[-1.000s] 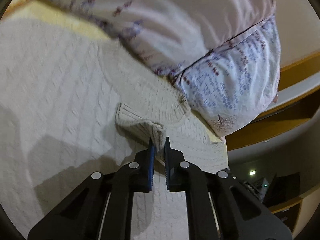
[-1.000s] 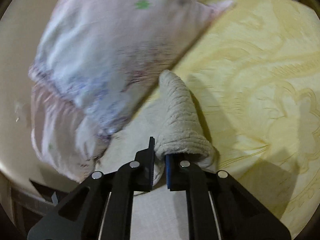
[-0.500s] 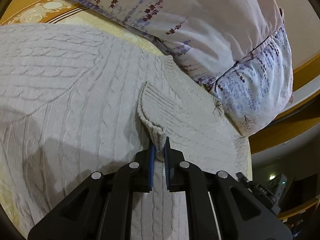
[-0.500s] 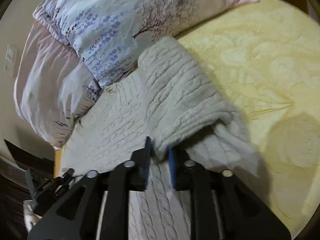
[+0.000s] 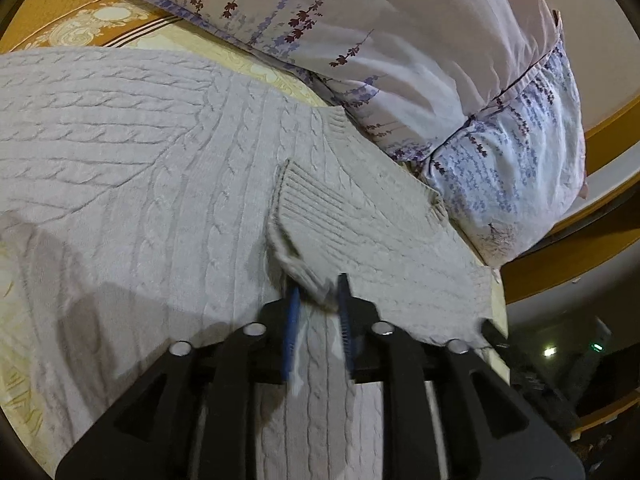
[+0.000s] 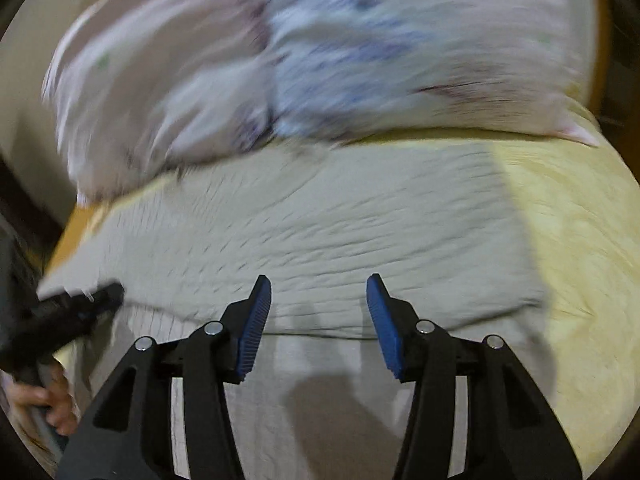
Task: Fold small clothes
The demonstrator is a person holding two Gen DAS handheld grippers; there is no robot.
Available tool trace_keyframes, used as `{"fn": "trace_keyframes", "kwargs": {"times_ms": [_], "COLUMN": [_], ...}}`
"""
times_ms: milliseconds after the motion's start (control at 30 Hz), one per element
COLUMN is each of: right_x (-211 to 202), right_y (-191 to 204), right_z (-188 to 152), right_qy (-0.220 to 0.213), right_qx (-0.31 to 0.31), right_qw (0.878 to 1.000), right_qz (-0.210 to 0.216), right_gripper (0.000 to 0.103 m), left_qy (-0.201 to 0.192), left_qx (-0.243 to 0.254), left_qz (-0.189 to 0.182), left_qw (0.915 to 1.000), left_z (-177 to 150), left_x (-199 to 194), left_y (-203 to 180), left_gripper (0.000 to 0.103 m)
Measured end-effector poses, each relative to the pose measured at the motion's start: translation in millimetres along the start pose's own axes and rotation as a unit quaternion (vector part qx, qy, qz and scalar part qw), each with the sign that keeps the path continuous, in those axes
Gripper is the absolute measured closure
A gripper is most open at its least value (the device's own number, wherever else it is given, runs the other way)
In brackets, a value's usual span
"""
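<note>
While the sweater [image 5: 168, 168] lies flat on the bed [image 6: 580, 208], its folded-in cuff [image 5: 316, 220] is being released between the opening left claw [image 5: 318, 292], and the opening right claw [image 6: 319, 292] is held empty.

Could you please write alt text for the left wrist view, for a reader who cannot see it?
The left gripper, its jaws opening, has a ribbed cuff of a cream cable-knit sweater loose between them. The sweater lies on a yellow bedspread, with floral pillows behind.

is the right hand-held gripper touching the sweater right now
Apart. In the right wrist view the right hand-held gripper has its jaws opening with nothing between them; the blue pads hang clear above the cream sweater.
</note>
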State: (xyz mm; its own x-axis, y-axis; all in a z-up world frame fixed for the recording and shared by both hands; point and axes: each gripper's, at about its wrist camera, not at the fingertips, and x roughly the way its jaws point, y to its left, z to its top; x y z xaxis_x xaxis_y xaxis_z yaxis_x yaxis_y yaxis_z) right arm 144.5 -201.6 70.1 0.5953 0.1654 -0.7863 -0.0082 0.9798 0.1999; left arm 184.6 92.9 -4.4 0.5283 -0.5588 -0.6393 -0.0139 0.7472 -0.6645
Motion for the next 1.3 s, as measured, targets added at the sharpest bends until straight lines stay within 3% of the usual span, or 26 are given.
{"fn": "trace_keyframes", "kwargs": {"times_ms": [67, 133, 200, 267, 400, 567, 667, 833, 1100, 1200, 1300], "right_x": [19, 23, 24, 24, 19, 17, 17, 17, 14, 13, 12], "right_y": [17, 29, 35, 36, 25, 24, 26, 25, 21, 20, 19], "right_z": [-4, -12, -17, -16, -14, -15, -14, -14, -15, -15, -15], "right_qy": [0.032, 0.024, 0.026, 0.024, 0.024, 0.024, 0.024, 0.025, 0.024, 0.023, 0.022], "right_qx": [-0.033, -0.060, -0.077, -0.074, -0.043, -0.030, -0.029, -0.022, -0.004, 0.000, 0.003], "right_qw": [0.999, 0.998, 0.996, 0.997, 0.999, 0.999, 0.999, 0.999, 0.999, 0.999, 0.999], "right_qz": [-0.011, -0.028, -0.029, -0.025, 0.001, 0.010, 0.010, 0.016, 0.030, 0.035, 0.040], "right_gripper": [0.047, 0.033, 0.027, 0.026, 0.026, 0.025, 0.023, 0.023, 0.023, 0.023, 0.023], "left_qy": [-0.001, -0.012, -0.036, -0.072, -0.137, -0.151, -0.154, -0.169, -0.204, -0.215, -0.225], "left_qx": [0.000, 0.001, -0.002, -0.017, -0.090, -0.196, -0.241, -0.272, -0.329, -0.333, -0.328], "left_qz": [-0.003, -0.008, -0.018, -0.014, 0.039, 0.045, 0.030, 0.024, 0.017, 0.020, 0.035], "left_qw": [1.0000, 0.9999, 0.9992, 0.9971, 0.9857, 0.9679, 0.9579, 0.9471, 0.9220, 0.9181, 0.9168], "left_z": [-1, -1, -1, 1, 8, 9, 6, 10, 24, 25, 27], "left_x": [-15, -36, -67, -100, -155, -175, -172, -165, -173, -179, -181], "left_y": [4, 11, 27, 52, 115, 178, 193, 199, 226, 233, 236], "left_gripper": [0.054, 0.046, 0.044, 0.044, 0.045, 0.046, 0.046, 0.048, 0.057, 0.060, 0.073]}}
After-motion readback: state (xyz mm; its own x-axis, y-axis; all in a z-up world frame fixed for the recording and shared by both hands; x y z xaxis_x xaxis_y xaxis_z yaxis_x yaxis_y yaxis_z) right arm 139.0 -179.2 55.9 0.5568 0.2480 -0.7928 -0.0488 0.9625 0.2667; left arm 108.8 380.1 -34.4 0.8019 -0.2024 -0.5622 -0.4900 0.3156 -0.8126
